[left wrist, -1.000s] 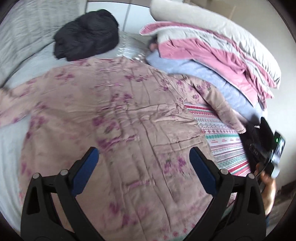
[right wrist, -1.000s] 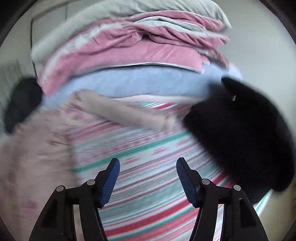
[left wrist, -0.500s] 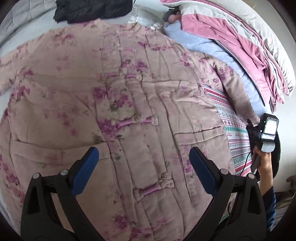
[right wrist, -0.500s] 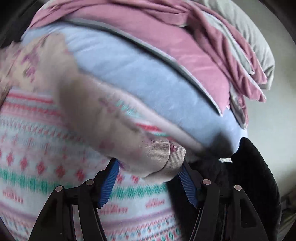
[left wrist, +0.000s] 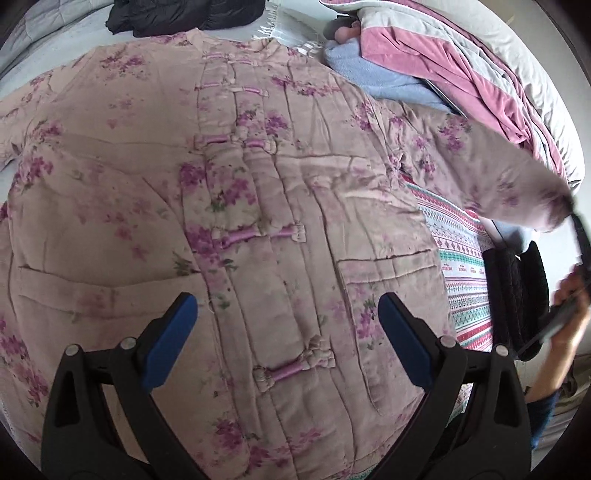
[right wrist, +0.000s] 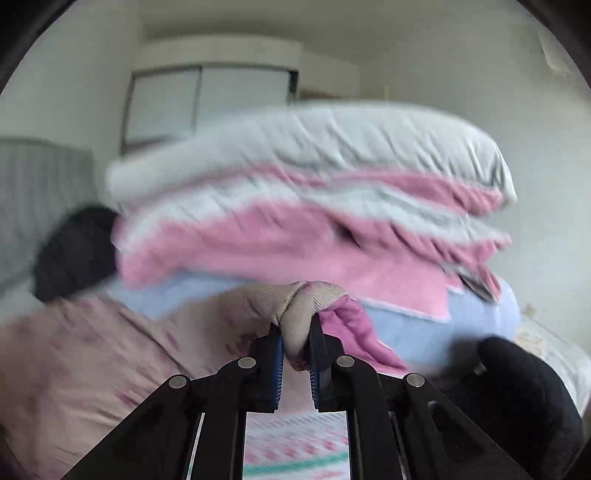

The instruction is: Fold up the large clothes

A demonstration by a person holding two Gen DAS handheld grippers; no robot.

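The jacket lies spread front-up on the bed, a patterned blanket showing at its right edge. Far right rises a stack of bedding; a black bundle sits beyond the collar. The left gripper hangs over the jacket's lower front, jaws wide, holding nothing. The right gripper is pinched tight on the sleeve cuff — lifted off the blanket.

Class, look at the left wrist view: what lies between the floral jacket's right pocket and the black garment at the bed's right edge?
In the left wrist view, a strip of patterned striped blanket lies between the floral jacket pocket and the black garment.
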